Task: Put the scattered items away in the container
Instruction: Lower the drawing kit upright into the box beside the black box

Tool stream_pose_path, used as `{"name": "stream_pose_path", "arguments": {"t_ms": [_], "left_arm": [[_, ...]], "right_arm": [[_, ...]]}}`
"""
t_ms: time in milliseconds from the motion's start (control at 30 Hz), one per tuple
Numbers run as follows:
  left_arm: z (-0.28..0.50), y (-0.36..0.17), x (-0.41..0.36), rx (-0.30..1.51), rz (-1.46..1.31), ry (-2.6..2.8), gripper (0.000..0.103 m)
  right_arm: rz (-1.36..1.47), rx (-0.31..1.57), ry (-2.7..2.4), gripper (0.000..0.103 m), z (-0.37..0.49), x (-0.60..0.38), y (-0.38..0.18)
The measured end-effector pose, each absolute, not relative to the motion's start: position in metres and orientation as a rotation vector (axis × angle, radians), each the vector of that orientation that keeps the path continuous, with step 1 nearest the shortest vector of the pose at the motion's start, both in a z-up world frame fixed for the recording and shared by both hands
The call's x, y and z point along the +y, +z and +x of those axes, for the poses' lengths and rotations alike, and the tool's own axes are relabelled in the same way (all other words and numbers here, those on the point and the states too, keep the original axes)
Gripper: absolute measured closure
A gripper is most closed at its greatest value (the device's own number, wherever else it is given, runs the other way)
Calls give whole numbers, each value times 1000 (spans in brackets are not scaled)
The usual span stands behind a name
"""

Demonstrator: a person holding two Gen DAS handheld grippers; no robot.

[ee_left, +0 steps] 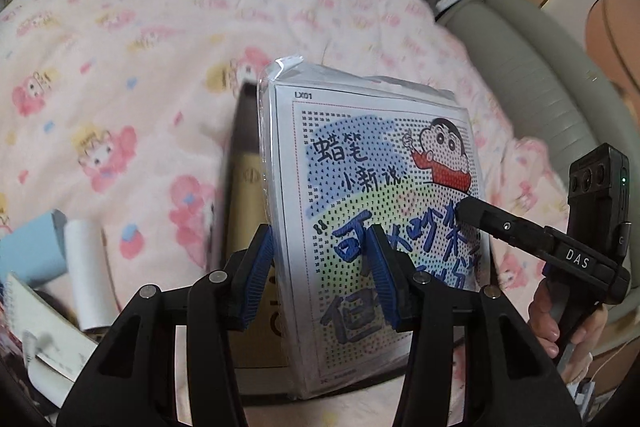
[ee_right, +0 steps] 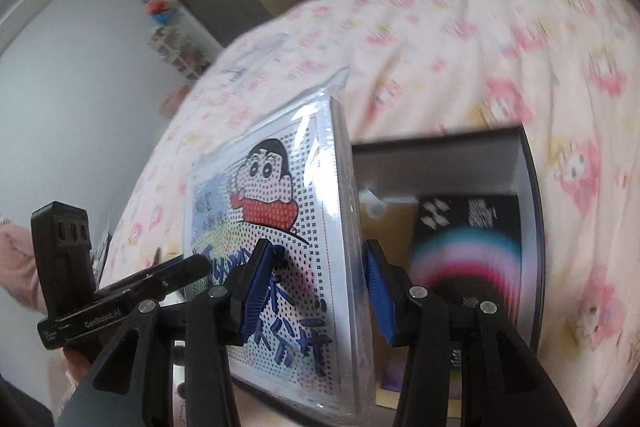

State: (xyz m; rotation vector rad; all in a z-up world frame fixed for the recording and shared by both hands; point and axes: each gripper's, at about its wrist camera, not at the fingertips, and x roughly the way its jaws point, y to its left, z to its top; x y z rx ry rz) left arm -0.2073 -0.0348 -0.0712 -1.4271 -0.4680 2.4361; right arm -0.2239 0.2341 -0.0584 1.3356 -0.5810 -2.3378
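Grippers left and right both clamping wrapped cartoon pack, box beside, pink blanket beneath

On the plastic-wrapped craft pack we read "LX01" at its upper left corner, "蜡笔小新说" in black below it, a small "88" at the dotted grid's left edge; at the right of the frame, the right gripper bears "DAS"; at lower left of the right wrist view, the left gripper bears "GenRobot.AI".
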Motion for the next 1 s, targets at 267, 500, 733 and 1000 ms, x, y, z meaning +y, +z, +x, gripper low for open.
{"name": "stream_pose_path", "arguments": {"t_ms": [267, 500, 733, 1000], "left_arm": [[-216, -96, -10, -312, -1623, 2442, 47], [-224, -106, 12, -55, -1796, 2439, 45], [-222, -112, 24, 20, -1829, 2401, 42], [-210, -118, 38, 75, -1819, 2385, 40]], "right_arm": [[1548, -502, -2257, 59, -223, 224, -98], [1633, -413, -2223, 57, -223, 214, -109], [1659, -380, -2199, 56, -221, 212, -115], [1649, -404, -2195, 56, -217, 219, -107]]}}
